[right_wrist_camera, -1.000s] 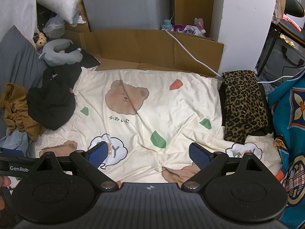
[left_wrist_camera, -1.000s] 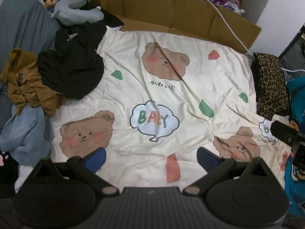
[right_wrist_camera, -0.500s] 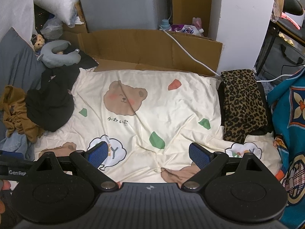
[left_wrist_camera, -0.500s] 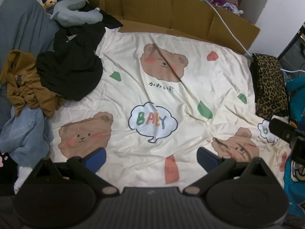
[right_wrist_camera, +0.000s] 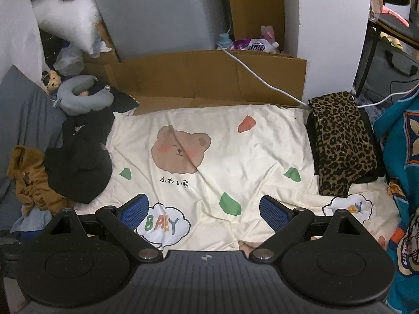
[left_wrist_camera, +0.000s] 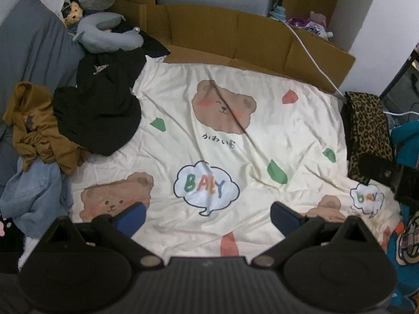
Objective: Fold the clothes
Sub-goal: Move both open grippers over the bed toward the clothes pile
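A heap of unfolded clothes lies at the left edge of a cream bear-print sheet (left_wrist_camera: 262,130): a black garment (left_wrist_camera: 99,110), a mustard-brown top (left_wrist_camera: 36,128) and pale blue jeans (left_wrist_camera: 34,191). The same heap shows in the right wrist view, with the black garment (right_wrist_camera: 78,162) and the brown top (right_wrist_camera: 31,180). A folded leopard-print garment (left_wrist_camera: 369,128) rests at the right edge (right_wrist_camera: 340,144). My left gripper (left_wrist_camera: 207,216) hovers open above the sheet's near part, holding nothing. My right gripper (right_wrist_camera: 204,210) is open and empty too, well short of the clothes.
Cardboard panels (right_wrist_camera: 209,76) stand along the far side of the sheet, with a white cable (right_wrist_camera: 262,78) running over them. A grey neck pillow (left_wrist_camera: 110,36) and a small plush toy sit at the far left. A teal patterned blanket (right_wrist_camera: 403,157) borders the right.
Both cameras have tilted or risen, so more of the far wall and cardboard shows and the sheet sits lower in view. Both grippers stay open and the clothes have not moved.
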